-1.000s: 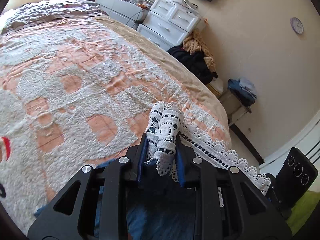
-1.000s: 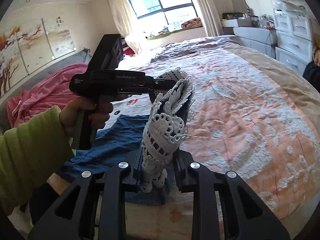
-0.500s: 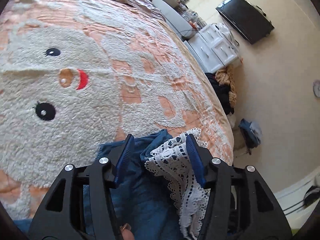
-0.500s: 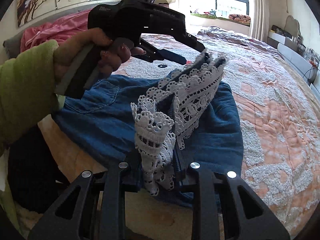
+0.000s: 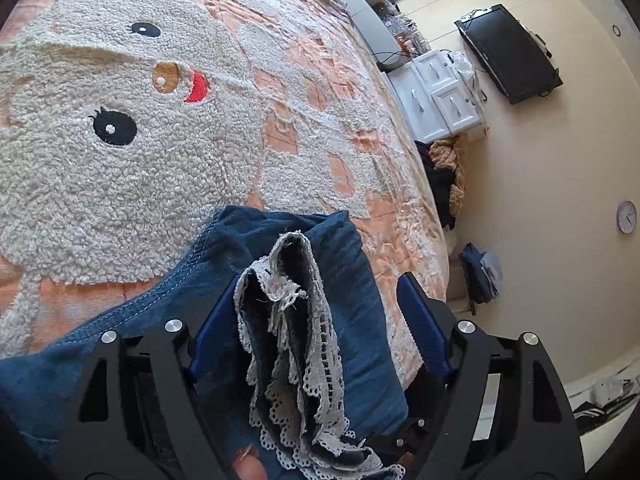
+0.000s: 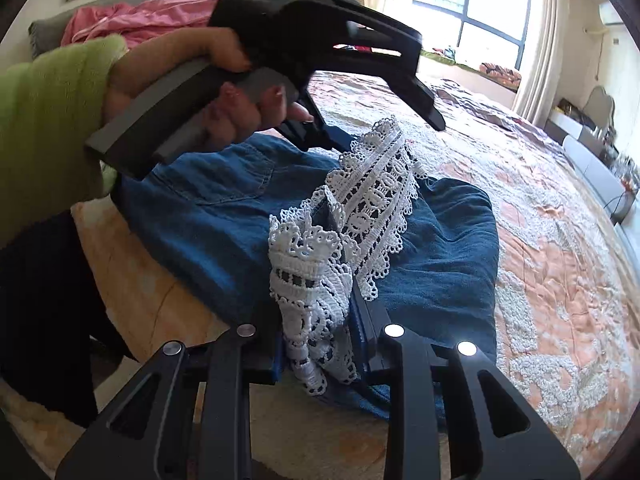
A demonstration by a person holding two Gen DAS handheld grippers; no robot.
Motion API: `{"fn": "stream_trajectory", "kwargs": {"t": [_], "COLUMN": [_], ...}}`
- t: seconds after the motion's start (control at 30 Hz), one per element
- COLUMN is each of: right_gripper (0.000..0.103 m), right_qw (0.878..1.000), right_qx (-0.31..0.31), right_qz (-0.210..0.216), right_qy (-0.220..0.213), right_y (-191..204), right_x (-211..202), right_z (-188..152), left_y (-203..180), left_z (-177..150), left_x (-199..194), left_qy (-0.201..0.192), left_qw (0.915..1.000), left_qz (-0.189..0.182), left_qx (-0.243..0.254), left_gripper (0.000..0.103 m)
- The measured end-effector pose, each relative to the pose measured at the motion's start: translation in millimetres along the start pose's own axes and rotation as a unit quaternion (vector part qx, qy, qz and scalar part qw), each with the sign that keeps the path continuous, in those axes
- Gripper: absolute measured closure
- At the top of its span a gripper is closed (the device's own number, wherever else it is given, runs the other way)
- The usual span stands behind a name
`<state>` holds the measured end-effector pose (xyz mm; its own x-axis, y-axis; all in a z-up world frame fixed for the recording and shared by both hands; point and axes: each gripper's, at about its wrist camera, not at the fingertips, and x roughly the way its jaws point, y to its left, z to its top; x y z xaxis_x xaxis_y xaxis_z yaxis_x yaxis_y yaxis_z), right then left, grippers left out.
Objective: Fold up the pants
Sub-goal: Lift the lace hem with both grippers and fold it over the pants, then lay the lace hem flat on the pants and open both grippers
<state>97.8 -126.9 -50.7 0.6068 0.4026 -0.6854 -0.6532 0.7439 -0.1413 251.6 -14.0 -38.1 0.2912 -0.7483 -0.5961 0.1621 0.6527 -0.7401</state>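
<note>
Left tongs (image 5: 320,312) opening; right tongs (image 6: 320,320) pinch lace hem (image 6: 312,280).

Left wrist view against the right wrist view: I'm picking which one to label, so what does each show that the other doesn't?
Only the left wrist view: the left gripper from behind, jaws opening, pads clear of the lace hem; a TV, dresser and clock.
Only the right wrist view: the right gripper shut on the hem, a hand, the window.
Both: the pants on the bed.
</note>
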Motion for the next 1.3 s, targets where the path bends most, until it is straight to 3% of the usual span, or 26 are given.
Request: {"fn": "stream_trajectory", "kwargs": {"t": [0.03,0.07,0.1,0.23,0.37,0.47,0.57,0.73,0.93,0.97,1.1,1.2,1.3], "right_gripper": [0.077,0.077,0.079,0.077,0.071,0.064,0.057,0.05,0.049,0.05,0.075,0.08,0.08], "right_qw": [1.0,1.0,1.0,0.999,1.0,1.0,0.997,0.986,0.983,0.984,0.986,0.989,0.99], "right_qx": [-0.001,-0.002,-0.003,-0.01,-0.018,-0.02,0.021,0.096,0.133,0.134,0.126,0.096,0.077], "right_qz": [-0.002,-0.002,-0.005,-0.001,0.008,0.02,0.068,0.132,0.113,0.106,0.112,0.112,0.117], "right_qy": [0.0,-0.001,-0.005,-0.035,-0.001,-0.007,-0.009,-0.026,-0.053,-0.046,-0.013,0.002,0.01], "right_y": [1,1,1,4,9,11,-2,-30,-50,-52,-49,-27,-16], "right_x": [0,0,-2,-9,11,8,1,-19,-37,-33,-22,-11,-6], "right_z": [0,0,2,8,2,0,0,-1,1,3,4,7,5], "left_y": [-1,-4,-5,-12,1,21,31,27,17,13,-7,-28,-40], "left_z": [0,-1,0,3,3,-2,-4,-4,-15,-19,-38,-52,-56], "left_x": [3,5,4,-9,-8,-6,-10,-14,-39,-44,-57,-55,-40], "left_qy": [0.002,0.001,-0.002,-0.031,-0.036,-0.037,-0.046,-0.049,-0.073,-0.079,-0.093,-0.094,-0.077], "left_qw": [0.9999,0.9995,0.9994,0.9983,0.996,0.9955,0.9957,0.994,0.9903,0.9891,0.9845,0.9798,0.9805], "left_qz": [0.013,0.029,0.032,0.033,0.072,0.085,0.081,0.096,0.115,0.121,0.139,0.153,0.149], "left_qx": [0.006,0.013,0.014,0.036,0.039,0.017,0.002,0.017,0.027,0.03,0.055,0.088,0.103], "left_gripper": [0.073,0.09,0.094,0.094,0.093,0.091,0.086,0.078,0.063,0.062,0.058,0.058,0.056]}}
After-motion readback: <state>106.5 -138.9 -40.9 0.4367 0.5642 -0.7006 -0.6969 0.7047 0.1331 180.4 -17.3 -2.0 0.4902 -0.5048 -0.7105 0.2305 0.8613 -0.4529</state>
